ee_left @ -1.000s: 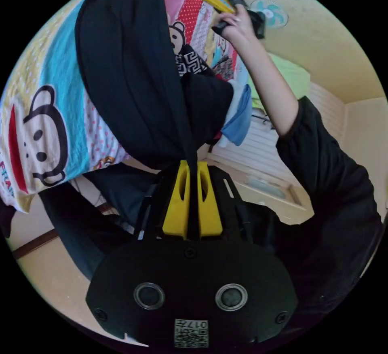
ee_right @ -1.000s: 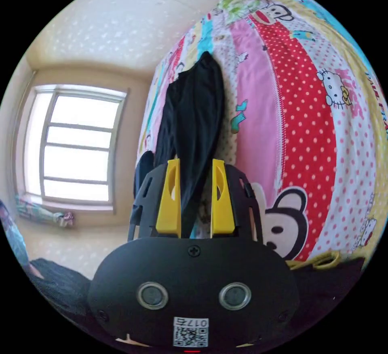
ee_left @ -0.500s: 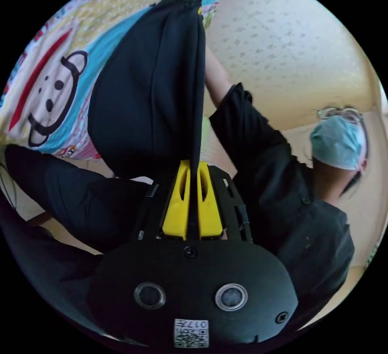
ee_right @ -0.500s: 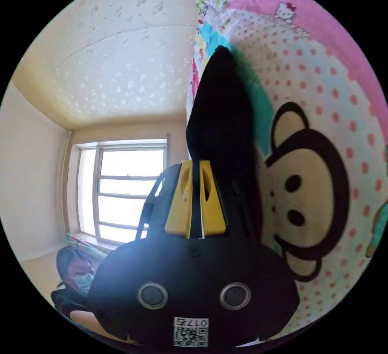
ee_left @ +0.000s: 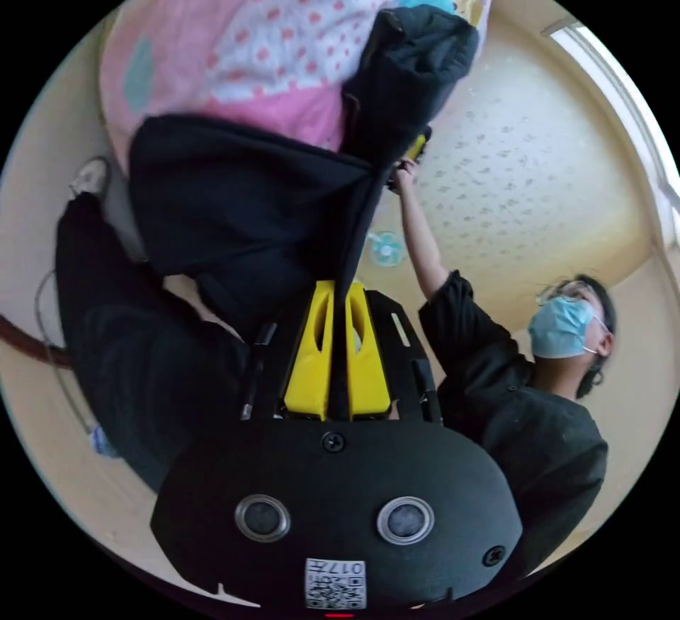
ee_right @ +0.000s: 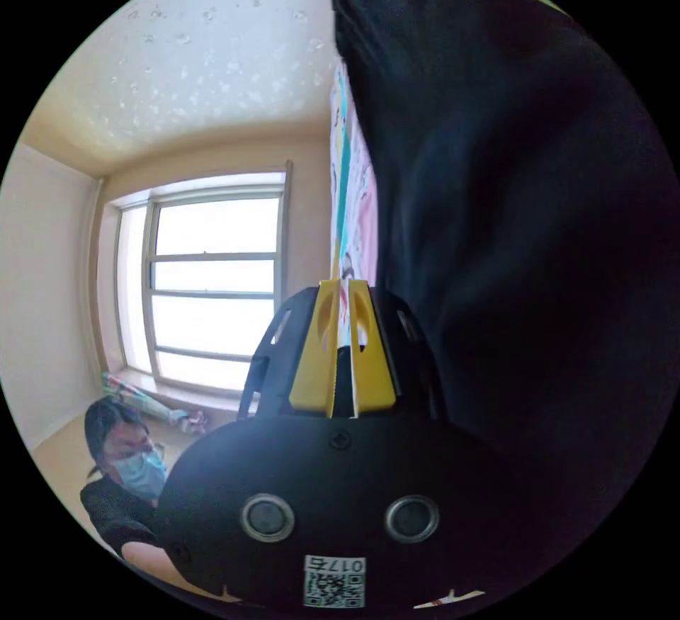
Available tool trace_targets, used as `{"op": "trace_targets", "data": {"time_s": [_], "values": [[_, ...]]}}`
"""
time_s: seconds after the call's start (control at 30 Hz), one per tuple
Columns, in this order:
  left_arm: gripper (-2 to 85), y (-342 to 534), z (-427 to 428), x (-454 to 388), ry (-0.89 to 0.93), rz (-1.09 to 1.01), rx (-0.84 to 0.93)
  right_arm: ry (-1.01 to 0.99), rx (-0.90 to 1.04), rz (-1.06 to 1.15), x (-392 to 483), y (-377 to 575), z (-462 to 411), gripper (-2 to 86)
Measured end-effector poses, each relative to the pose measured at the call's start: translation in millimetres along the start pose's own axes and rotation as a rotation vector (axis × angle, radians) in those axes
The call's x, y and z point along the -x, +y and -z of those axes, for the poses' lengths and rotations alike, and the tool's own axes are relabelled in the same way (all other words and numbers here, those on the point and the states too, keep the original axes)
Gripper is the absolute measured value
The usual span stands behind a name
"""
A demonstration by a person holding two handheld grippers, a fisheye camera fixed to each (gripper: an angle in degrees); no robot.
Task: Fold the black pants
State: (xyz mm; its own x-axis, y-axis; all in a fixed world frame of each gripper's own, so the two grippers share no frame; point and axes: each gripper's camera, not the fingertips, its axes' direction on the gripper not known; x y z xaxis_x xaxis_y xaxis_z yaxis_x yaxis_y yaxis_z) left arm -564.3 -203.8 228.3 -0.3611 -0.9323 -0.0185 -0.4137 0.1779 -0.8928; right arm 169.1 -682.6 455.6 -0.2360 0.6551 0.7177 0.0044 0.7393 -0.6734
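- Black pants (ee_left: 248, 202) are up in the air between both grippers, hanging in front of a cartoon-print bedsheet (ee_left: 283, 46) with pink, polka-dot and teal patches.
- Closest in the left gripper view: the left gripper (ee_left: 338, 290) has its yellow jaws pressed together on a thin edge of the fabric, which runs right up out of the gap between them.
- From that pinch the cloth fans out into a wide dark fold, then climbs to a bunched-up end (ee_left: 414, 60) further off.
- Just under that bunched end you can spot a bit of yellow from the right gripper (ee_left: 416, 147), with the person's hand (ee_left: 405, 170) wrapped on it and the arm (ee_left: 425, 237) stretched up.
- Right gripper view: its jaws (ee_right: 342, 287) look pretty much closed. There's dark cloth low in the slit, but honestly I can't tell if both jaws are really biting it.
- A big mass of the pants (ee_right: 524, 223) sits just beside those jaws on one side of that view, with a sliver of the sheet (ee_right: 350, 202) showing along its edge.
- Further back: the person in a black top (ee_left: 524, 436) and a blue face mask (ee_left: 559, 329), a small fan (ee_left: 386, 249) on the speckled ceiling (ee_left: 538, 181).
- Farthest off in the right gripper view is a bright window (ee_right: 205, 280).
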Motion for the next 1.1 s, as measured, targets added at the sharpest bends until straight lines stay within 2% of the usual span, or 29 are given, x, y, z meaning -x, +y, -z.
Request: {"op": "trace_targets", "data": {"time_s": [0.1, 0.17, 0.27, 0.33, 0.4, 0.43, 0.53, 0.57, 0.63, 0.7, 0.77, 0.97, 1.0, 1.07, 1.1], "values": [[2.9, -10.5, 7.2, -8.5, -0.125, -0.034, 0.011, 0.072, 0.204, 0.076, 19.2, 64.4, 6.1, 5.2], [3.7, -14.3, 4.8, -14.4, -0.191, -0.043, 0.027, 0.243, 0.295, 0.1, 30.7, 133.7, 25.2, 7.5], [6.6, -18.3, 2.2, -34.6, -0.393, -0.092, 0.044, 0.523, 0.295, 0.024, 22.2, 224.0, 56.8, 9.9], [10.1, -18.8, 7.2, -60.9, -0.566, -0.179, -0.014, 0.602, 0.289, -0.028, 6.2, 275.8, 66.9, 11.3], [11.4, -19.7, 6.0, -79.9, -0.61, -0.281, -0.061, 0.574, 0.324, -0.131, -22.2, 324.7, 62.6, 12.1], [11.7, -24.7, -0.9, -86.5, -0.57, -0.337, -0.055, 0.491, 0.302, -0.196, -39.6, 353.7, 56.5, 12.4], [11.9, -43.0, -36.7, -81.8, -0.433, -0.45, 0.029, 0.22, 0.067, -0.266, -68.1, 403.2, 41.6, 12.8], [11.8, -46.4, -47.4, -77.7, -0.439, -0.463, 0.058, 0.144, 0.07, -0.265, -79.7, 410.9, 24.2, 12.6], [10.6, -55.3, -97.7, -48.3, -0.574, -0.456, 0.224, 0.116, 0.11, -0.233, -90.9, 414.2, -4.6, 11.0], [8.0, -49.6, -125.4, -27.1, -0.626, -0.461, 0.31, 0.087, 0.176, -0.199, -99.2, 410.5, -27.7, 7.7], [6.4, -36.8, -131.8, -14.9, -0.604, -0.428, 0.293, 0.011, 0.247, -0.195, -102.4, 405.3, -28.8, 4.8], [4.9, 59.1, -170.6, 25.7, -0.312, -0.395, 0.428, 0.154, 0.476, -0.038, -33.3, 426.8, 29.4, 2.8], [5.0, 80.8, -185.6, 42.8, -0.305, -0.355, 0.468, 0.181, 0.513, -0.051, -30.8, 431.2, 33.5, 2.9], [5.2, 104.1, -204.0, 70.6, -0.397, -0.273, 0.528, 0.407, 0.684, -0.175, -41.5, 455.9, 44.4, 4.6], [5.5, 113.2, -211.0, 86.0, -0.504, -0.229, 0.552, 0.476, 0.725, -0.212, -47.5, 463.0, 46.7, 5.4]]}}
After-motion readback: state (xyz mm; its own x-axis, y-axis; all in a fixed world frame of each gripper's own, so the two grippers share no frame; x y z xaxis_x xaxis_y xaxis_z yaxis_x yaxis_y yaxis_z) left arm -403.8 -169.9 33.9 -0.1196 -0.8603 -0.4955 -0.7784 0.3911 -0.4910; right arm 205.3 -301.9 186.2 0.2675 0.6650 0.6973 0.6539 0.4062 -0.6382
